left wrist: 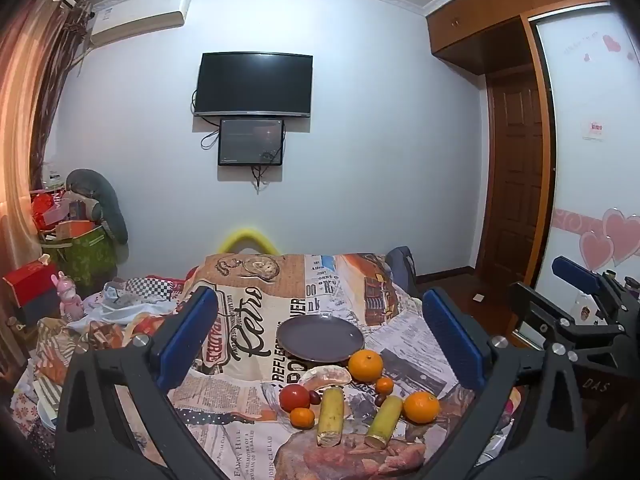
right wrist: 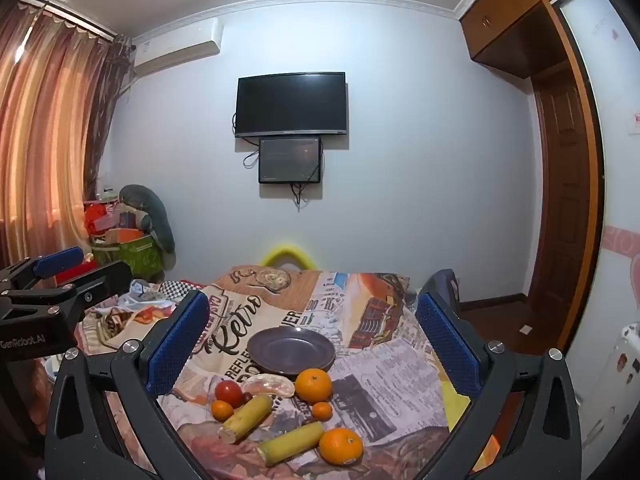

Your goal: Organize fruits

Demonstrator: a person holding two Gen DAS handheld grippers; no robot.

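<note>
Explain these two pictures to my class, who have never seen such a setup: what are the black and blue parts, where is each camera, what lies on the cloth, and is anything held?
There is no robot here: a person carries a hand-held gripper in each hand, and each carries a wide-angle camera looking forward along its blue-padded jaws. One picture comes from the left gripper, the other from the right gripper; each also glimpses its partner at the edge. Both stand wide open and hold nothing. On the printed cloth lie an empty dark plate, two large oranges, two small ones, a tomato, two yellow-green stalk pieces, and a pale pinkish slice I cannot identify.
</note>
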